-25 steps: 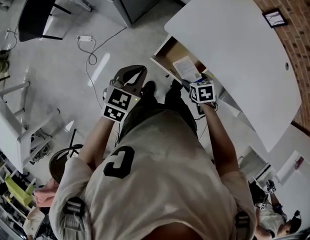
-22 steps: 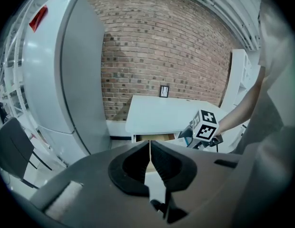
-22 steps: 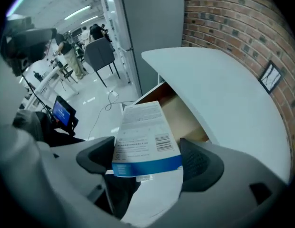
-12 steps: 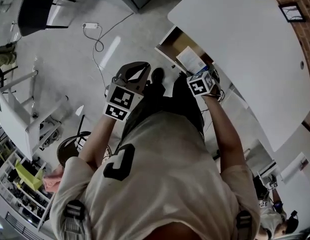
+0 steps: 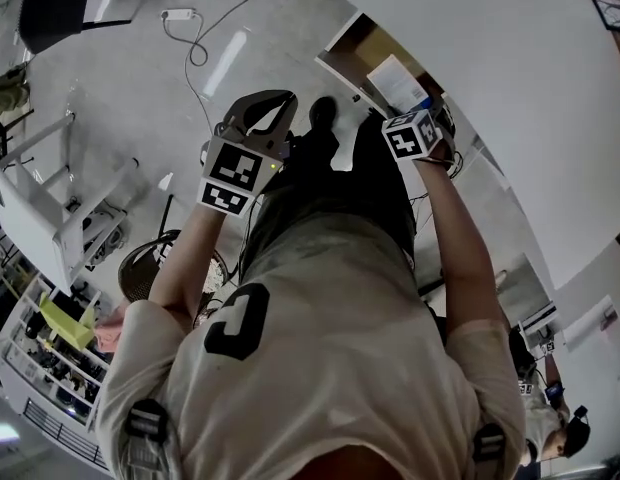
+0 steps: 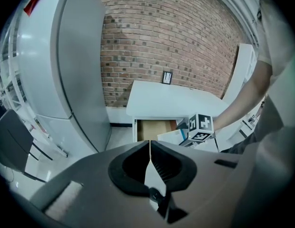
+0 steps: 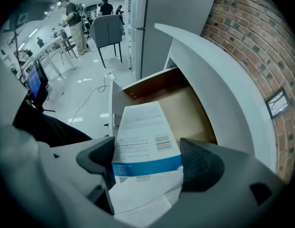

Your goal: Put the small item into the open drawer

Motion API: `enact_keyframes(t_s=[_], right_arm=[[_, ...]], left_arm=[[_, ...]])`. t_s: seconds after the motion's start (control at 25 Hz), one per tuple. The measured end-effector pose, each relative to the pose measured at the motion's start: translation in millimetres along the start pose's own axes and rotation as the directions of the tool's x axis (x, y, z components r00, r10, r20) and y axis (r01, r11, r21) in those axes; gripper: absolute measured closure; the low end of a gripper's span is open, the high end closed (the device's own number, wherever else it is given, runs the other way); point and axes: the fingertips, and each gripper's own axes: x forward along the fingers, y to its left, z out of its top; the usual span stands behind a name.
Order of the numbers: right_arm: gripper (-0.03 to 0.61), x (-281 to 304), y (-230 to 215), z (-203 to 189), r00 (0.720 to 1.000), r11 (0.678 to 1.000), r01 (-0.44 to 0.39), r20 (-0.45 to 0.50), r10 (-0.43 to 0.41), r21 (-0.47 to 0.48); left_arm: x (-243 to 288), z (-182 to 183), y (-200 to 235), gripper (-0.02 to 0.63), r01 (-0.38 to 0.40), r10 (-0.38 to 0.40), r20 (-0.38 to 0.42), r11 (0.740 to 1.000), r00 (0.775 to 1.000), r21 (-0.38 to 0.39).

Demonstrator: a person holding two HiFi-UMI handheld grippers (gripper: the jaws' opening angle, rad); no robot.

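My right gripper (image 7: pixel 147 163) is shut on a small white box with a blue stripe (image 7: pixel 142 137), its pads pressing the box's two sides. The box points at the open drawer (image 7: pixel 181 103), whose brown wooden bottom shows under the white tabletop (image 7: pixel 219 94). In the head view the box (image 5: pixel 395 78) hangs at the drawer's (image 5: pixel 360 43) front edge, ahead of the right gripper (image 5: pixel 408 108). The left gripper (image 5: pixel 278 103) is shut with nothing in it, held over the floor to the left. Its own view shows the tips (image 6: pixel 150 144) meeting, with the drawer (image 6: pixel 154 129) beyond.
A white desk (image 5: pixel 510 88) stands against a brick wall (image 6: pixel 176 37), with a small picture frame (image 6: pixel 167 76) on it. A grey cabinet (image 6: pixel 66 56) rises at its left. On the floor lie a cable and adapter (image 5: pixel 180 15). A dark chair (image 5: pixel 50 3) and white shelving (image 5: pixel 50 228) are nearby.
The right gripper has carried the box a little further toward the open drawer. The left gripper has stayed shut and kept about its place. The head view has shifted.
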Motion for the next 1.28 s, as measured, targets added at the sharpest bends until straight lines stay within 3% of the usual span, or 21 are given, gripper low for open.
enact_keyframes(t_s=[0.64, 1.28], right_arm=[[0.194, 46.2, -9.7, 4.3, 0.997, 0.999, 0.015, -0.081, -0.019, -0.045], [0.195, 88.6, -22.7, 19.0, 0.994, 0.990, 0.084, -0.066, -0.092, -0.112]], left_arm=[[-9.8, -51.3, 28.7, 0.603, -0.059, 0.049, -0.088, 0.992, 0.995, -0.112], [-0.2, -76.7, 22.3, 0.603, -0.021, 0.006, -0.098, 0.987, 0.995, -0.160]])
